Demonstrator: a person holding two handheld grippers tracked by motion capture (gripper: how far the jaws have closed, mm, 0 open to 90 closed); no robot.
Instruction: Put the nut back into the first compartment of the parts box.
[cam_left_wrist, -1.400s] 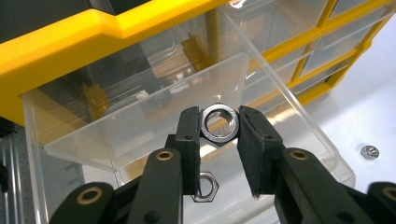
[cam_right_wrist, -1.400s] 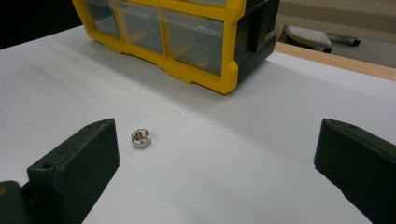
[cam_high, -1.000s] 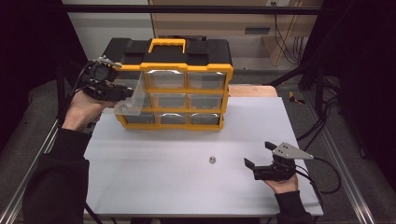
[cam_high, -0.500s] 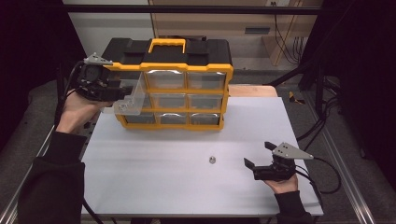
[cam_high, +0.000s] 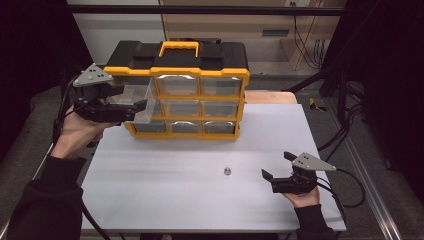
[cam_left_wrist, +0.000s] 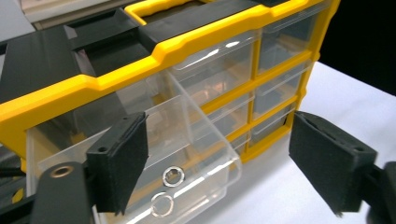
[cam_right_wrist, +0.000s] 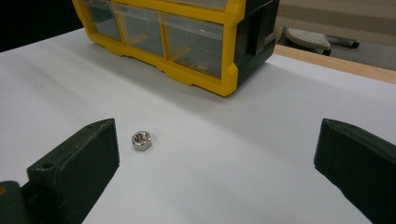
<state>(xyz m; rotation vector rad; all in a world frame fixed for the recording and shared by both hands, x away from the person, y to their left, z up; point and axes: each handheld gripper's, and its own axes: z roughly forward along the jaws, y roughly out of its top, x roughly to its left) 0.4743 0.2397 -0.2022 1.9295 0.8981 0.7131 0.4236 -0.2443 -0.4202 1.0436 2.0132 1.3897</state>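
1. Presently, left gripper (cam_high: 131, 106) open astride pulled-out clear drawer (cam_left_wrist: 187, 154) at organizer's (cam_high: 200, 75) top-left; a bump could tip it out.
2. Right gripper (cam_high: 276, 166) open near worktop's (cam_high: 150, 200) front-right; nut (cam_high: 226, 171) just beside may roll if nudged.

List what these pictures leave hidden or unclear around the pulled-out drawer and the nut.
- Drawer: left gripper view, near end cut off by the bottom edge and the left hand-held gripper.
- Nut: high view, too small for detail.
- Lower drawers' contents: right gripper view, blurred behind plastic.
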